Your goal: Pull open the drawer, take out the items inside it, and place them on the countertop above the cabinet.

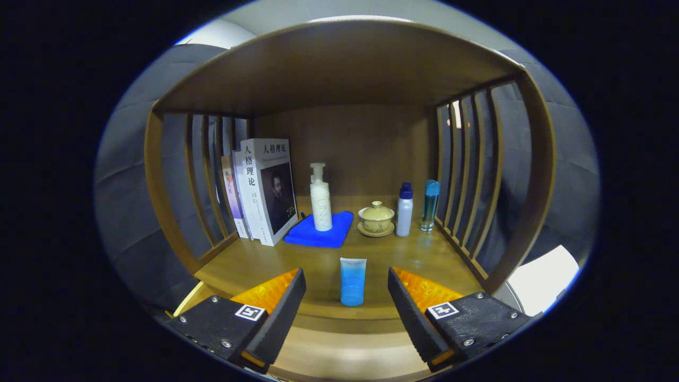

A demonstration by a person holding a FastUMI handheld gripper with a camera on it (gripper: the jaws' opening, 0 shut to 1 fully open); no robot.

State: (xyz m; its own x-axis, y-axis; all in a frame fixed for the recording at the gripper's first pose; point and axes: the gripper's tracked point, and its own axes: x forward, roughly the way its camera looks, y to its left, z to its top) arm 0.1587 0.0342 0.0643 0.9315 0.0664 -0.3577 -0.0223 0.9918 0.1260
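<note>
Claw (347, 297) spread open; blue tube (353, 281) upright on countertop (318, 265) between fingers

On the countertop (254, 265): 3 books (262, 188), 1 pump bottle (320, 199), 1 blue cloth (318, 233), 1 lidded teacup (376, 216), 2 small bottles (405, 212), 1 blue tube (353, 281).

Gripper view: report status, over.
Tool open, empty. Blue tube standing on countertop between the fingers, untouched. Nothing between tool and tube.
</note>
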